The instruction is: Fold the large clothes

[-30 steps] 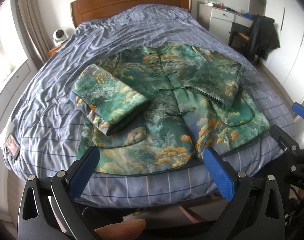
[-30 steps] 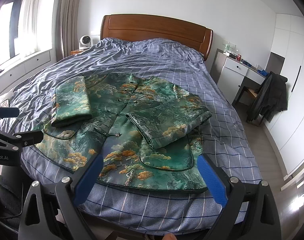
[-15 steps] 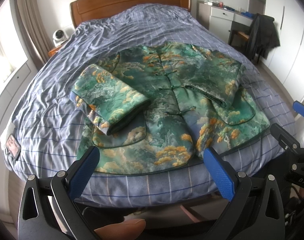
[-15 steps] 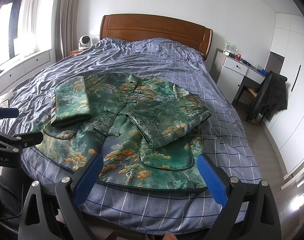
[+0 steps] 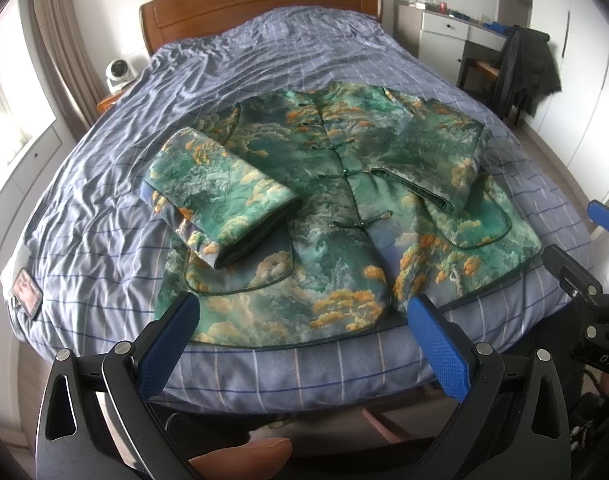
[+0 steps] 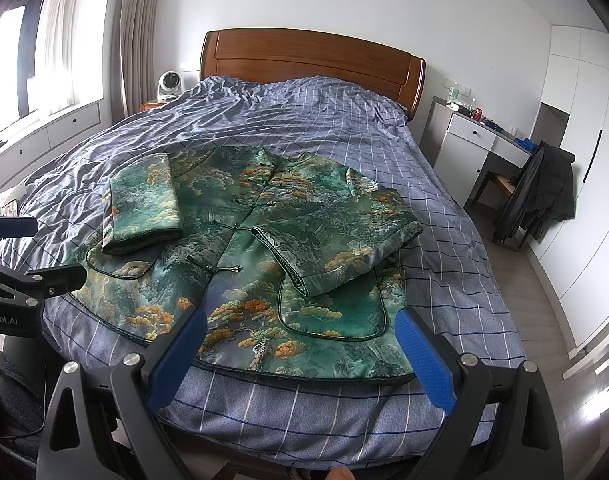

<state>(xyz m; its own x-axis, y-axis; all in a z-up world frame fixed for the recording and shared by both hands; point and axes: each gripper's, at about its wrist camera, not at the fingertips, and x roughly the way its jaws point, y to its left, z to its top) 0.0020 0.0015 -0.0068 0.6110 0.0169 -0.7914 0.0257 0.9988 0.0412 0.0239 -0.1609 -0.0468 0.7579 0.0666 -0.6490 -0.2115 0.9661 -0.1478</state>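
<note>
**Left wrist view: both tools held wide over a half-folded jacket**

From the left wrist camera, the green jacket (image 5: 344, 216) with its orange and cloud print lies face up on the blue checked bed (image 5: 240, 72), its hem close to the foot edge. Both sleeves are folded inward across the body: the left sleeve (image 5: 220, 196) sits thick and rolled over the front panel, and the right sleeve (image 5: 428, 164) lies flatter across the other side. The knotted front fastenings run down the middle, closed.

The left tool (image 5: 300, 344) hangs just short of the hem, its blue pads spread far apart with nothing between them. The right tool (image 6: 300, 344) hovers the same way at the foot of the bed, its fingers wide and empty, not touching the cloth.

A wooden headboard (image 6: 312, 60) stands behind. A small white fan (image 6: 169, 84) sits at the bedside by the curtain. A dark coat (image 6: 544, 196) hangs over a chair beside the white bench (image 6: 476, 136).
</note>
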